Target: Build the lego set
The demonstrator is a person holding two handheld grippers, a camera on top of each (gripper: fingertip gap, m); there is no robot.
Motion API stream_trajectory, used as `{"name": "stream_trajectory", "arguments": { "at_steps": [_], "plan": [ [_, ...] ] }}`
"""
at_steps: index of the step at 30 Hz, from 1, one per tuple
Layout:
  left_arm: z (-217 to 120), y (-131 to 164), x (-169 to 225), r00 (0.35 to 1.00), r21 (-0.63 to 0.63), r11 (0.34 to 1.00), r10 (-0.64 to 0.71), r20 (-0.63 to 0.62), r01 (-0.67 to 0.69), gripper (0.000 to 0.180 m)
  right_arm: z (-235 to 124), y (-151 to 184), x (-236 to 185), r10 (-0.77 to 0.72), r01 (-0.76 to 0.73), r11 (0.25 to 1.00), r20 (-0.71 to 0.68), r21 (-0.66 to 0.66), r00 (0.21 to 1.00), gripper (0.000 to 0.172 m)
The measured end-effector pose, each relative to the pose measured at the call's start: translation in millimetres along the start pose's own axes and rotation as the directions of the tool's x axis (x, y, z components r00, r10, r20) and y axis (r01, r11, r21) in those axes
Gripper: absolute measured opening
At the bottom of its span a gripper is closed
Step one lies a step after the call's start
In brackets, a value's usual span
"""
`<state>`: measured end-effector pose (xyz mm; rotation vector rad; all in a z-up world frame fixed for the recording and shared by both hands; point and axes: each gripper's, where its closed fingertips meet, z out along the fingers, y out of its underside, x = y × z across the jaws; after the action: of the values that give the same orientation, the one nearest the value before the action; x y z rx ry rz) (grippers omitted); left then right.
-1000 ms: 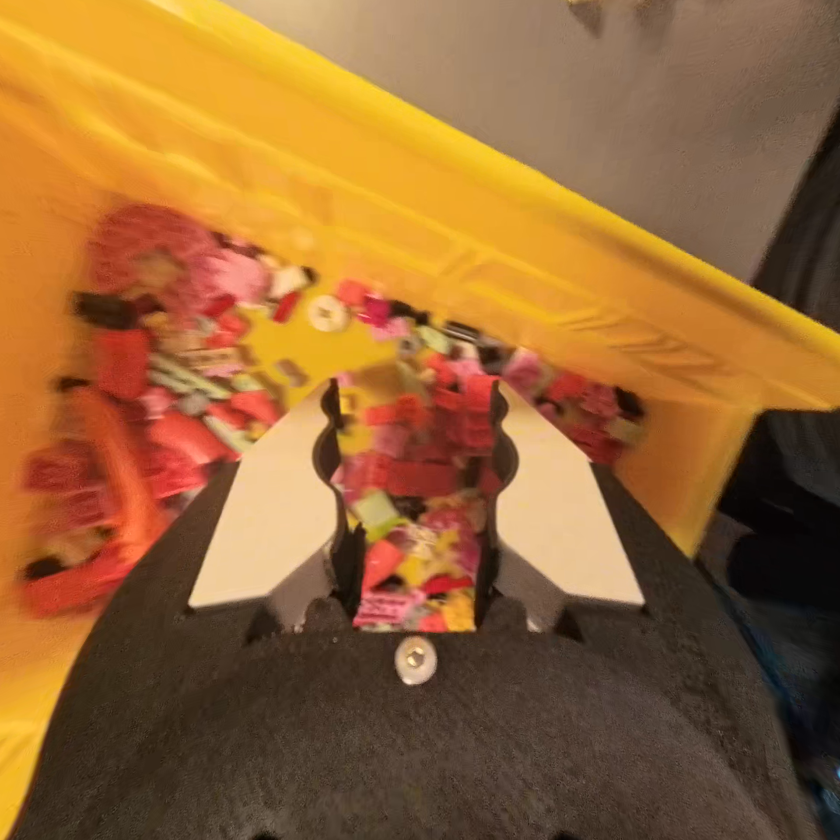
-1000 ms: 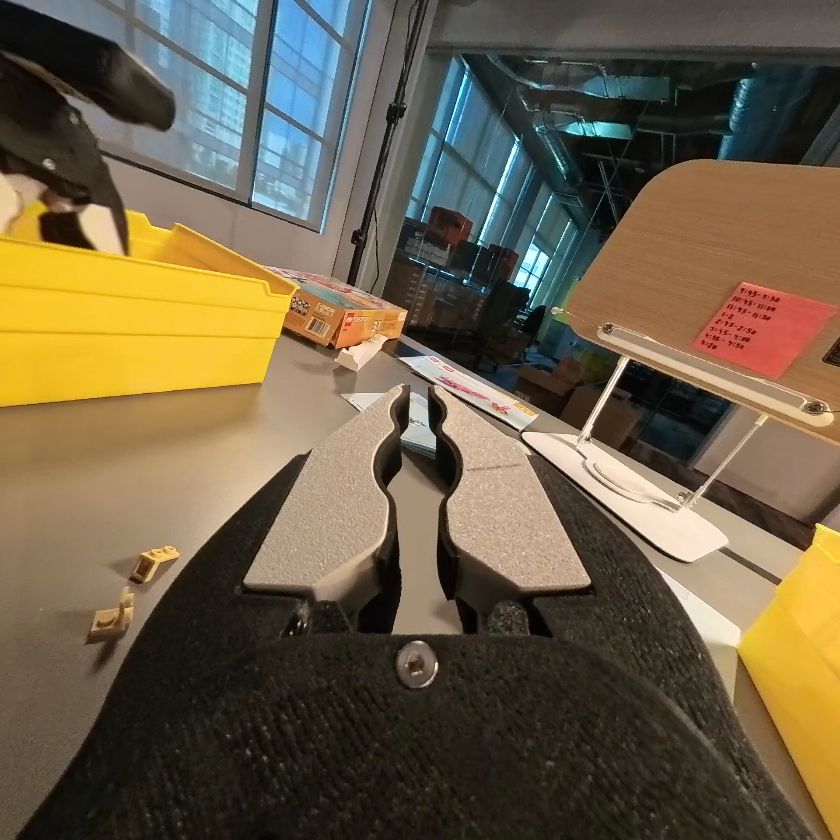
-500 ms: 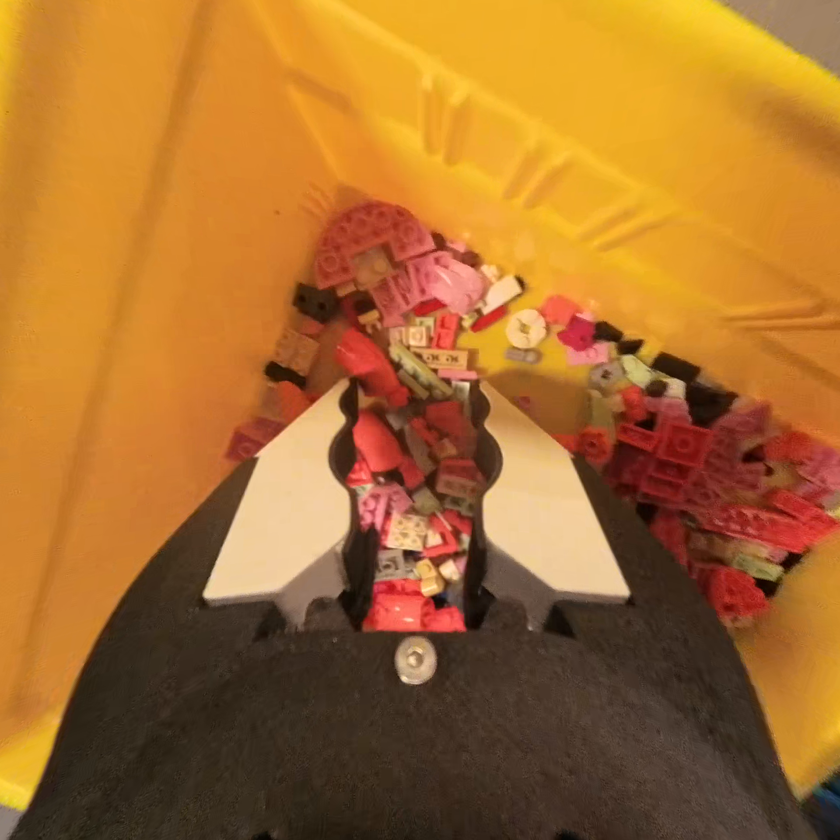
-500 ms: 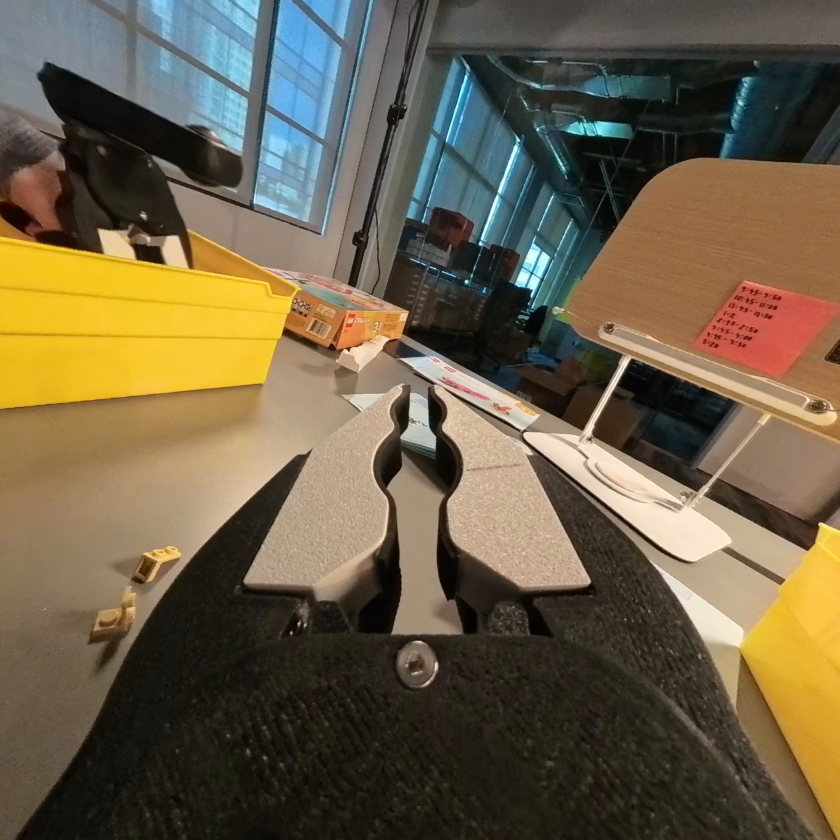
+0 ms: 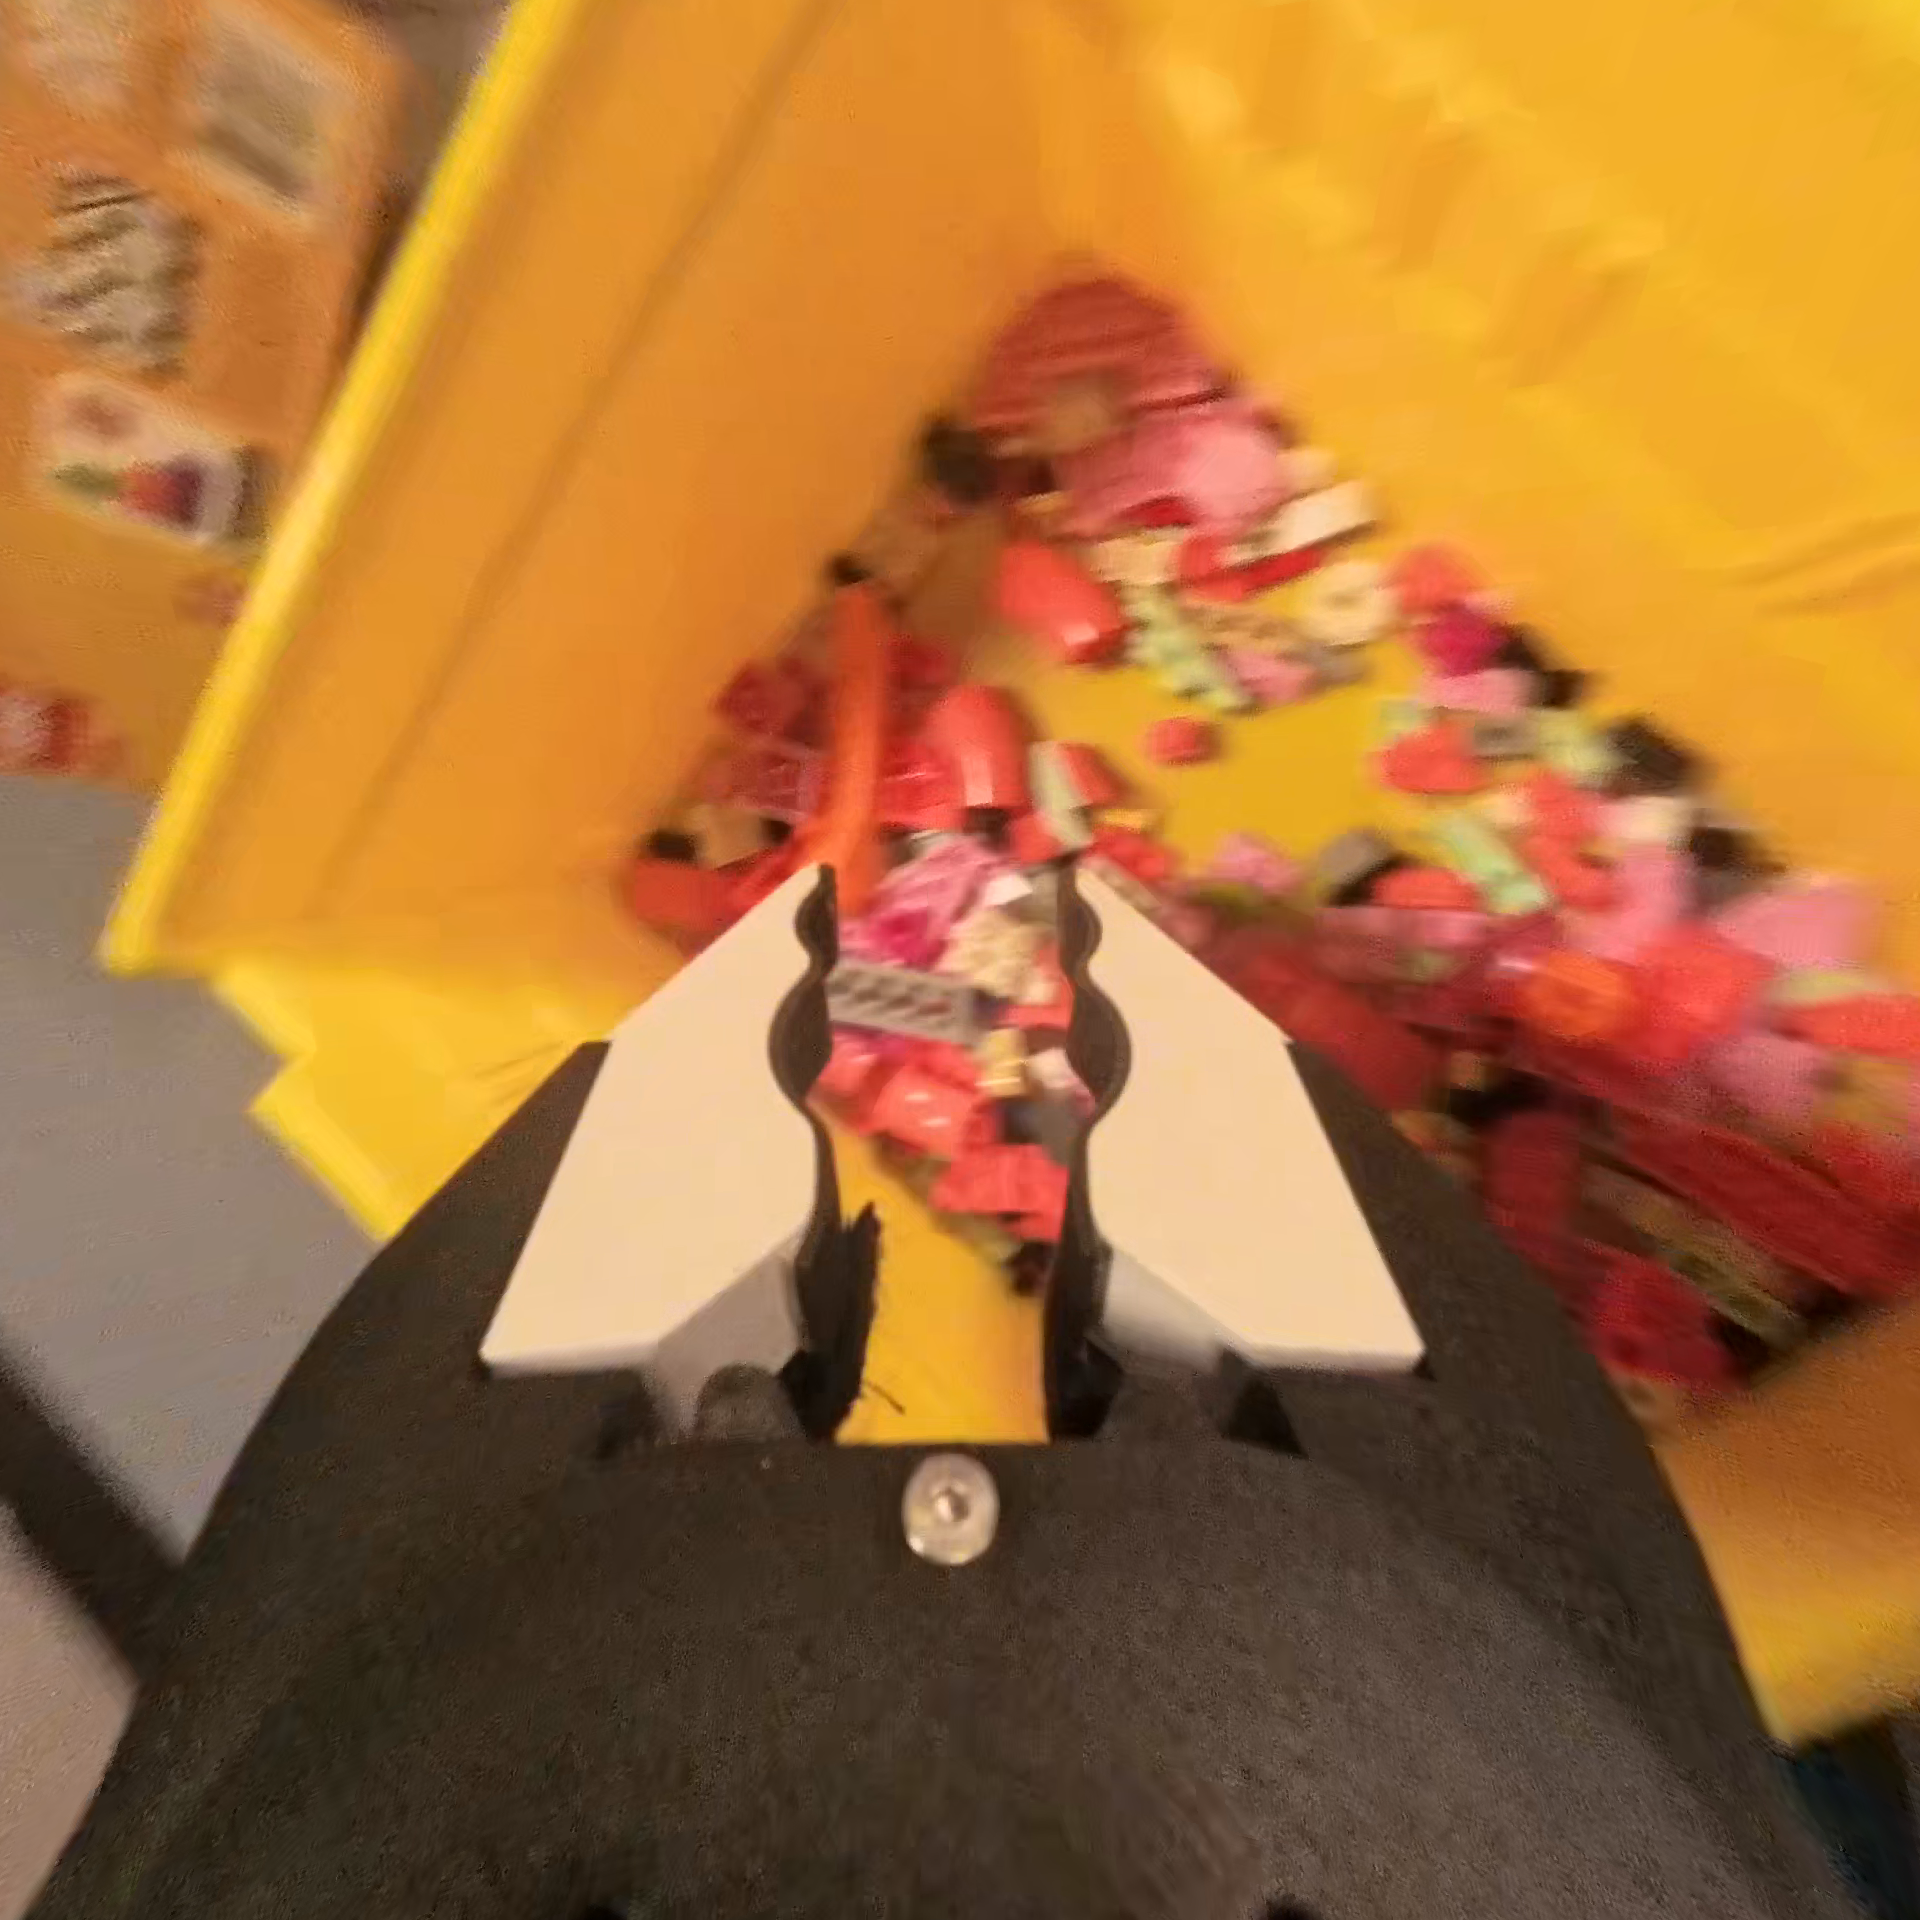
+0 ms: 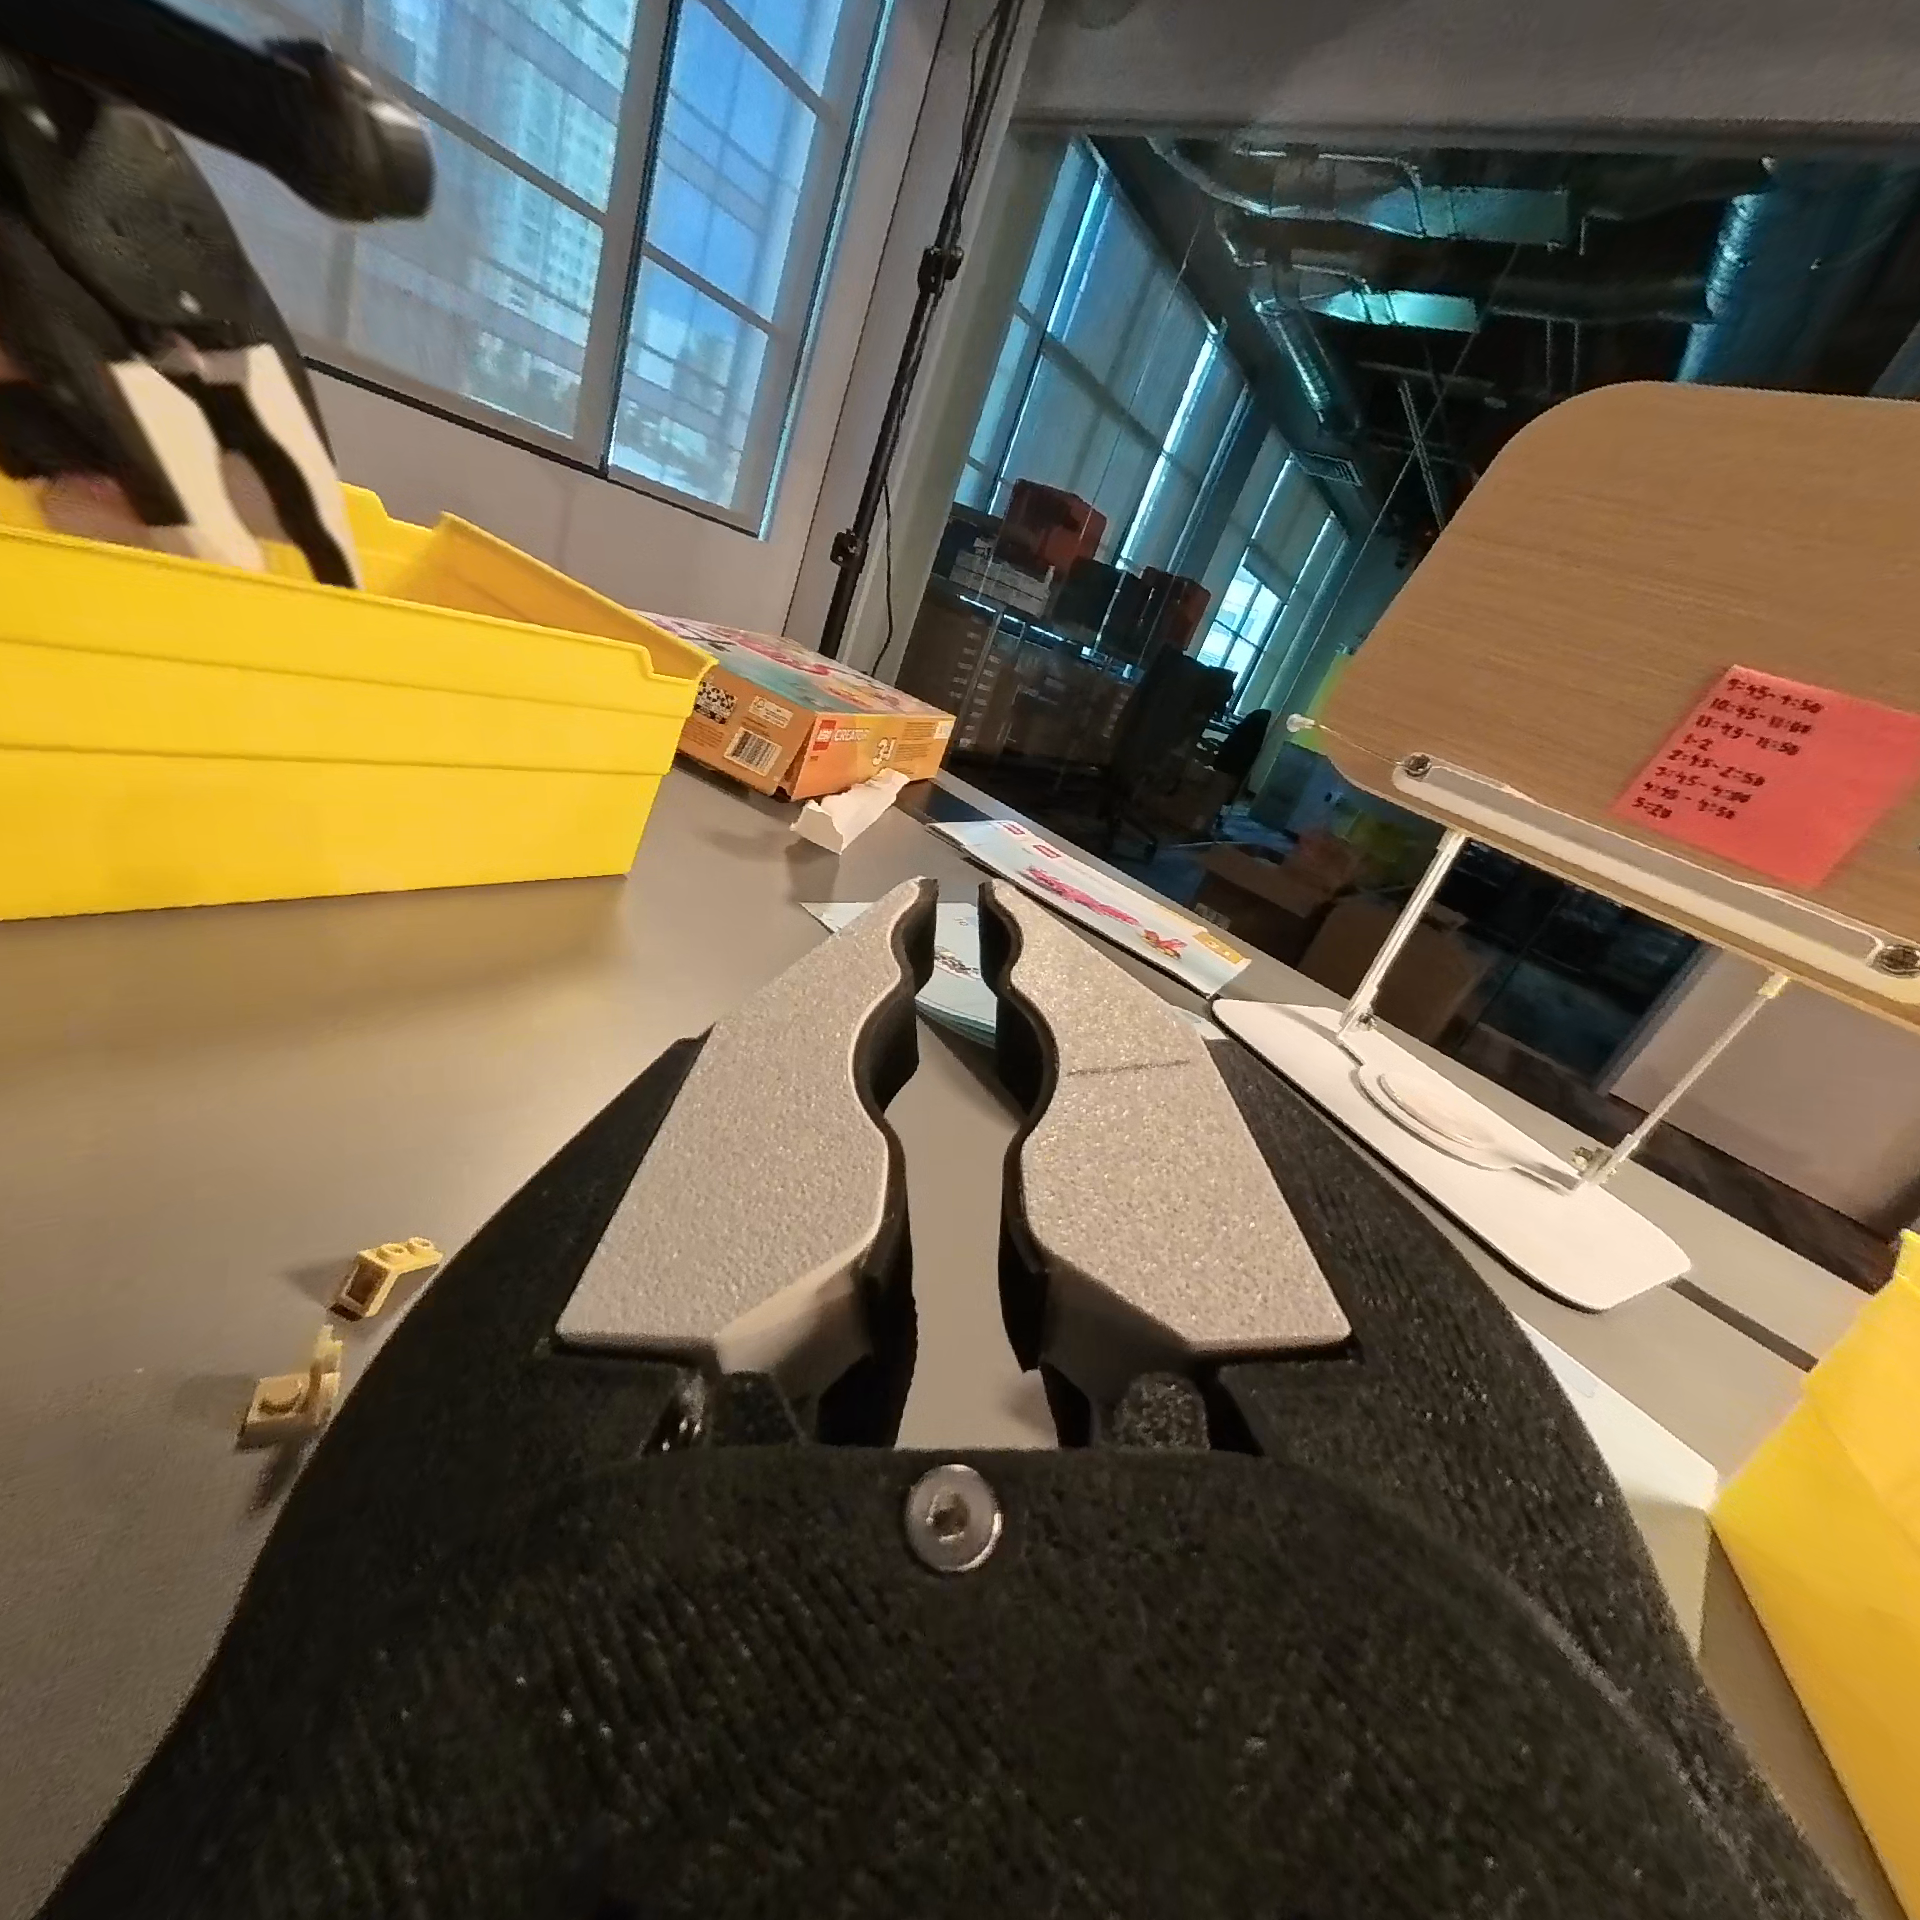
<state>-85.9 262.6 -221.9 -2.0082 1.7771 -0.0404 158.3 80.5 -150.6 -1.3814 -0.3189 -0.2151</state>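
Left gripper (image 5: 948,904) inside yellow bin (image 5: 582,582), over pile of red and pink bricks (image 5: 1299,831). Fingers spread; grey plate (image 5: 899,1000) sits in the gap, touching left pad, apart from right one, so not pinched. View heavily blurred. Same gripper (image 6: 223,499) seen from right wrist view, dipping over bin rim (image 6: 343,634).

Right gripper (image 6: 958,899) low over grey table (image 6: 312,1039), fingers nearly together, narrow slit, nothing between. Two tan bricks (image 6: 332,1320) on table just left of it. Booklets (image 6: 1091,914) ahead, orange box (image 6: 821,727) beside bin, wooden stand (image 6: 1558,665) to the right with pink note (image 6: 1766,774). Second yellow bin (image 6: 1849,1475) at right edge.
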Motion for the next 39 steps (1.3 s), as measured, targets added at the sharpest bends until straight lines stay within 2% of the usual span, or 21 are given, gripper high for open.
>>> {"name": "stream_trajectory", "arguments": {
  "at_steps": [1,2,7,9,10,12,14,16,18,19,22,24,26,27,30,33,35,39],
  "plan": [
    [2.9,4.1,-13.4,0.997,-0.043,0.999,-0.004,0.080,0.007,0.036,0.1,0.2,0.2,0.001,-0.001,1.000,0.000,-0.001,1.000,0.006],
    [6.9,5.3,-16.6,0.995,-0.072,0.997,-0.001,0.098,0.009,0.035,0.2,0.3,0.4,0.003,-0.003,1.000,-0.001,-0.001,1.000,0.006],
    [30.1,7.4,-6.1,0.997,-0.200,0.977,-0.070,0.010,0.071,0.059,0.6,1.0,1.2,0.005,-0.005,1.000,-0.003,-0.004,1.000,0.006],
    [35.7,7.7,0.5,0.988,-0.228,0.965,-0.145,-0.055,0.129,0.058,0.5,0.6,1.2,0.007,-0.007,1.000,-0.002,-0.002,1.000,0.006],
    [36.8,5.6,5.0,0.979,-0.227,0.962,-0.179,-0.094,0.154,0.051,0.6,0.7,1.2,0.008,-0.008,1.000,-0.001,-0.002,1.000,0.006],
    [35.5,-3.0,24.1,0.947,-0.211,0.961,-0.225,-0.230,0.177,0.046,0.7,0.6,0.6,0.010,-0.010,1.000,0.004,0.000,1.000,0.006],
    [30.6,-10.3,44.7,0.905,-0.200,0.967,-0.226,-0.361,0.161,0.040,0.9,0.4,-0.4,0.013,-0.013,1.000,0.011,0.001,1.000,0.006],
    [22.7,-19.2,49.0,0.885,-0.166,0.973,-0.217,-0.412,0.161,0.037,1.0,0.0,-1.3,0.013,-0.013,1.000,0.016,0.003,1.000,0.005],
    [12.3,-32.1,31.0,0.895,-0.102,0.971,-0.238,-0.377,0.216,0.037,0.9,-0.3,-1.9,0.011,-0.011,1.000,0.020,0.005,1.000,0.005],
    [8.0,-36.6,14.2,0.909,-0.073,0.965,-0.262,-0.323,0.252,0.035,1.1,-0.2,-1.9,0.011,-0.011,1.000,0.020,0.004,1.000,0.006],
    [1.1,-25.4,-41.3,0.965,-0.091,0.964,-0.257,-0.053,0.251,0.023,1.0,-0.1,-1.0,0.013,-0.013,1.000,0.017,0.005,1.000,0.005],
    [0.4,-8.4,-51.2,0.983,-0.212,0.960,-0.181,0.017,0.180,0.011,1.1,0.2,-0.2,0.017,-0.017,1.000,0.016,0.004,1.000,0.006],
    [2.2,12.4,-53.1,0.993,-0.370,0.922,-0.102,0.052,0.114,0.000,1.1,0.2,0.2,0.019,-0.019,1.000,0.015,0.004,1.000,0.006],
    [3.0,22.4,-53.5,0.996,-0.443,0.893,-0.060,0.060,0.080,0.000,1.1,0.3,0.4,0.018,-0.018,1.000,0.015,0.004,1.000,0.005],
    [3.2,51.6,-40.3,1.000,-0.630,0.777,-0.030,-0.006,0.019,0.000,1.0,0.4,0.3,0.017,-0.017,1.000,0.017,0.003,1.000,0.005],
    [7.8,65.0,-30.8,0.998,-0.696,0.718,-0.033,-0.047,-0.009,0.000,0.9,0.3,0.0,0.016,-0.016,1.000,0.020,0.003,1.000,0.005],
    [13.3,60.6,-29.3,0.998,-0.674,0.739,-0.034,-0.051,-0.009,0.000,0.8,0.2,-0.2,0.014,-0.014,1.000,0.021,0.004,1.000,0.005],
    [27.2,13.6,4.3,0.949,-0.464,0.883,-0.198,-0.245,0.065,0.000,1.7,1.6,-1.9,-0.008,0.008,1.000,0.024,-0.007,1.000,0.005]
  ]
}}
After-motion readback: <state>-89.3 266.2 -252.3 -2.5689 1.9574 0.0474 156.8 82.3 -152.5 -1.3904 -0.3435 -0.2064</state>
